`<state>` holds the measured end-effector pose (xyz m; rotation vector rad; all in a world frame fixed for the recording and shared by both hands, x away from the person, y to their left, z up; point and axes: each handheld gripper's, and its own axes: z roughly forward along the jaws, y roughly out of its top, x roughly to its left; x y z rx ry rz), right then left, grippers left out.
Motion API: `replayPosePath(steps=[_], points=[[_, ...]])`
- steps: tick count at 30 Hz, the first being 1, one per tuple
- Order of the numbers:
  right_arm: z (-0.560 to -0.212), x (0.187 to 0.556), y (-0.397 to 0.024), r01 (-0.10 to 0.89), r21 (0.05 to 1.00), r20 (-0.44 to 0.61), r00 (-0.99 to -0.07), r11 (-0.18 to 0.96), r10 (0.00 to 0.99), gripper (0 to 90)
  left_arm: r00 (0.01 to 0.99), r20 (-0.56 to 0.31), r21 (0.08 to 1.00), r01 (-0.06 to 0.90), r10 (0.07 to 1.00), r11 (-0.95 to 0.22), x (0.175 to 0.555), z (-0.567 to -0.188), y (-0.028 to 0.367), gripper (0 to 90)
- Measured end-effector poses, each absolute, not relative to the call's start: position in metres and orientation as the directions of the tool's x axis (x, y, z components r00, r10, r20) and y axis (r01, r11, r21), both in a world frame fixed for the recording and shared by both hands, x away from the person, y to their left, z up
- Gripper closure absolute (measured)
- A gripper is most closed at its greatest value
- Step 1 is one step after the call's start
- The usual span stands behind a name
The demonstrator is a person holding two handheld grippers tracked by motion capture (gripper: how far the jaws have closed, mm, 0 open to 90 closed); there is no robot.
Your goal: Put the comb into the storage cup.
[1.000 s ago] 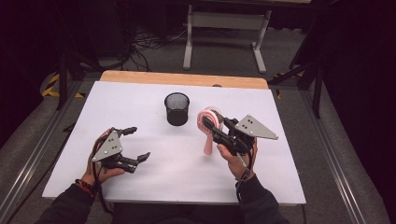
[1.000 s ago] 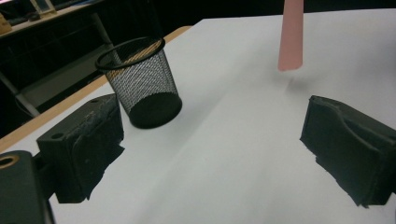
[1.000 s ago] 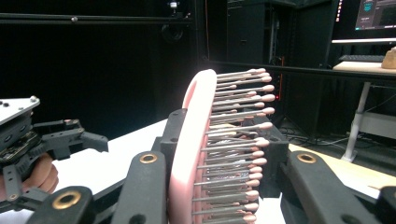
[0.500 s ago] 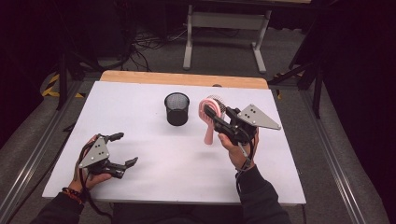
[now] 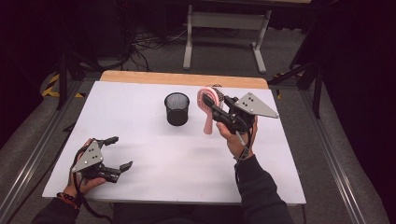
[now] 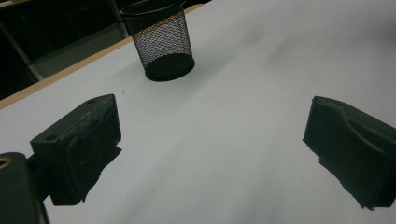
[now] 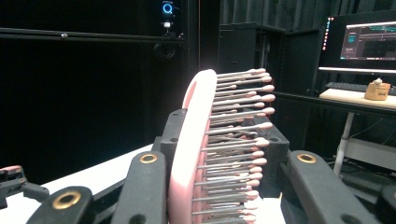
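A pink hairbrush (image 5: 207,122) hangs above the white table (image 5: 140,93), head up and handle pointing down. My right gripper (image 5: 212,103) is shut on its head, just right of a black mesh cup (image 5: 177,108). In the right gripper view the brush (image 7: 194,154) stands upright between the jaws, its bristles facing right. My left gripper (image 5: 120,152) rests low near the table's front left corner, open and holding nothing. In the left gripper view its jaws stand wide apart (image 6: 210,149) over bare white surface, and the mesh cup (image 6: 163,44) stands farther off.
A wooden strip (image 5: 187,78) runs along the table's far edge. Beyond it stands a white metal frame (image 5: 224,23) on the floor. Metal rails (image 5: 331,154) flank the table. A lit monitor (image 7: 369,42) sits on a desk in the right gripper view.
My right gripper has risen with the brush, which now stands more upright. My left gripper has drawn back toward the front left corner, still open.
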<state>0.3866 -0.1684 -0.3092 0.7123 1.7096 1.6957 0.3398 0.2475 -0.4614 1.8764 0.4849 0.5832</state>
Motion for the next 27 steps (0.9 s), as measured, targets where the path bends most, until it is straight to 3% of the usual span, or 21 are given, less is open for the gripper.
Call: replayPosePath(steps=[27], points=[[-0.286, 0.421, -0.144, -0.078, 0.997, -0.074, -0.649, 0.030, 0.757, 63.3, 0.796, 0.155, 0.942, 0.059, 0.586, -0.329, 0.337, -0.463, 0.249, 4.6]])
